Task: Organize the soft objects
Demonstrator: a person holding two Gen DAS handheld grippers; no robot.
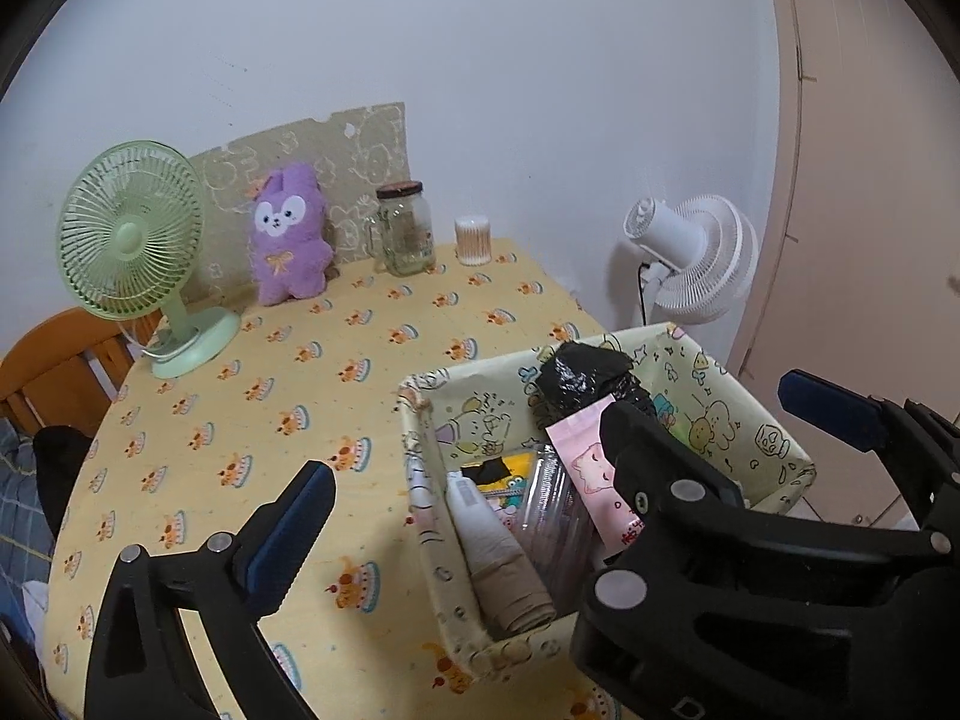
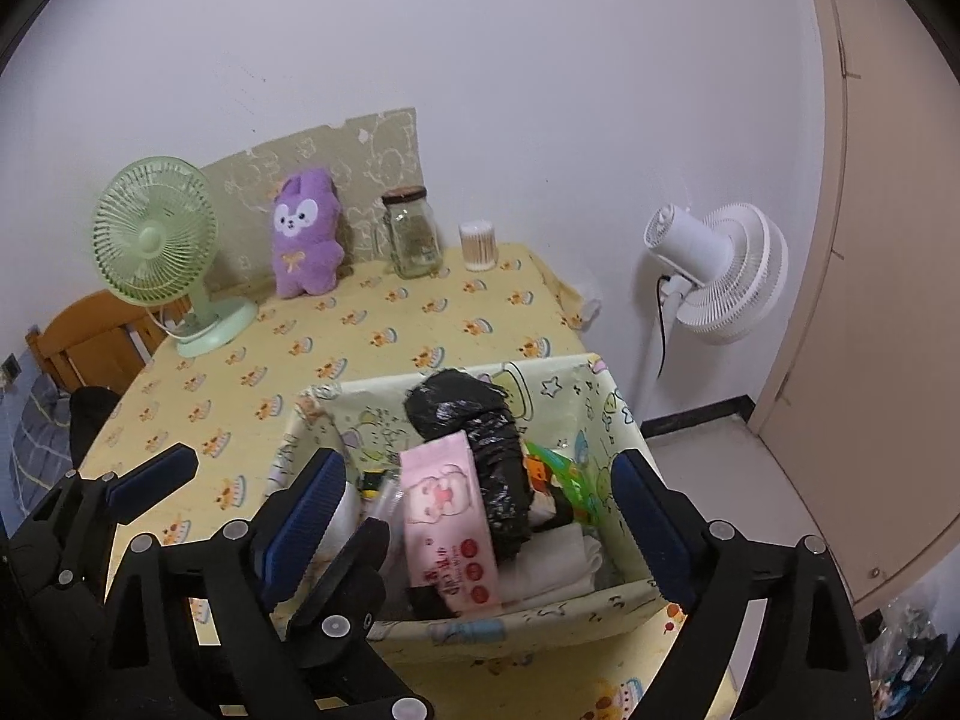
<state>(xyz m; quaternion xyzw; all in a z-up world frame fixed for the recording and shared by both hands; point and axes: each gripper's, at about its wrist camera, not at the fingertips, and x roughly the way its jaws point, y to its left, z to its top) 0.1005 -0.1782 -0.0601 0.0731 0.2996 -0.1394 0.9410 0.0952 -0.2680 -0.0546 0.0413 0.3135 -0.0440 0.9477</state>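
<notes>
Release step: both my left gripper (image 1: 456, 516) and right gripper (image 2: 486, 495) hang spread and empty above the yellow cartoon-print fabric basket (image 2: 600, 378) holding the pink tissue pack (image 2: 447, 516); next, I judge, comes reaching for the purple plush rabbit (image 2: 303, 243) upright by the wall.

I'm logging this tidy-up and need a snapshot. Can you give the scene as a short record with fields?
surface: table with yellow patterned cloth
bin: near edge, open top
in bin: pink pack, black bag, beige roll
at back, by wall: green fan, purple plush, jar, cotton swabs
on floor: white fan
left gripper: open, empty
right gripper: open, empty, over the bin
</notes>
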